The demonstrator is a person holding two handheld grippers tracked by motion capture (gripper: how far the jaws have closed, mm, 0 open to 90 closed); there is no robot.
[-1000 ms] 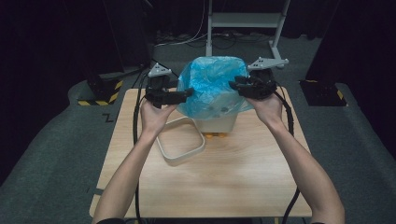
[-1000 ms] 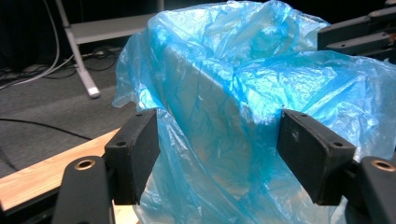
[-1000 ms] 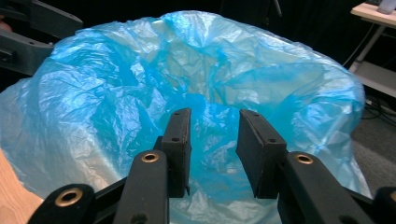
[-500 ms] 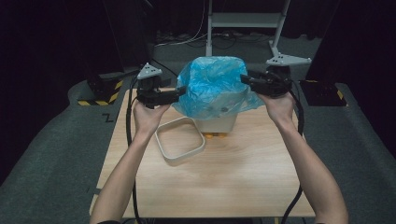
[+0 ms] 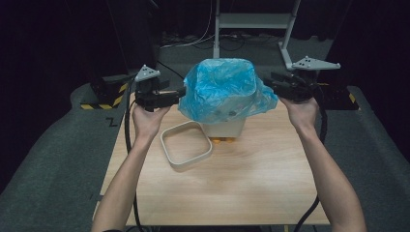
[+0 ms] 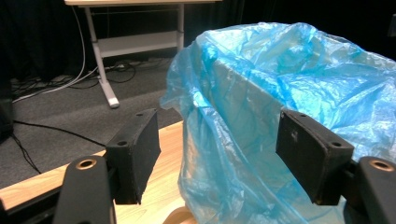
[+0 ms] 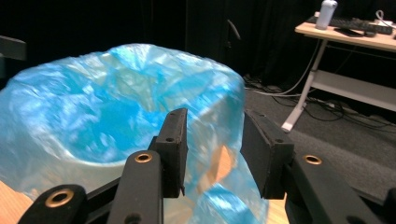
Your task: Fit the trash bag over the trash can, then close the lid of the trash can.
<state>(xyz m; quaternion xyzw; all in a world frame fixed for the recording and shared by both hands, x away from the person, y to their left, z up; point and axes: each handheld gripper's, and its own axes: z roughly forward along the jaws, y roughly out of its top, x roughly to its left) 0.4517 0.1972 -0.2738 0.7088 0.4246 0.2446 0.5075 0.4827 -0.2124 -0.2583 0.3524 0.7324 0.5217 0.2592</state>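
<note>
Two grippers flanking blue bag (image 5: 222, 92) edges

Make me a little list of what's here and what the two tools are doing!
bin: white, on the table, lined with a blue bag
ring: pale square frame, flat on the table beside the bin
left tool: open, at the bag's left edge
right tool: jaws just opened a bit, bag film between them, not pinched

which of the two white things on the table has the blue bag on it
The tall white bin at the back, standing upright with the blue bag draped over its rim. The square white ring lying flat in front is bare.
</note>
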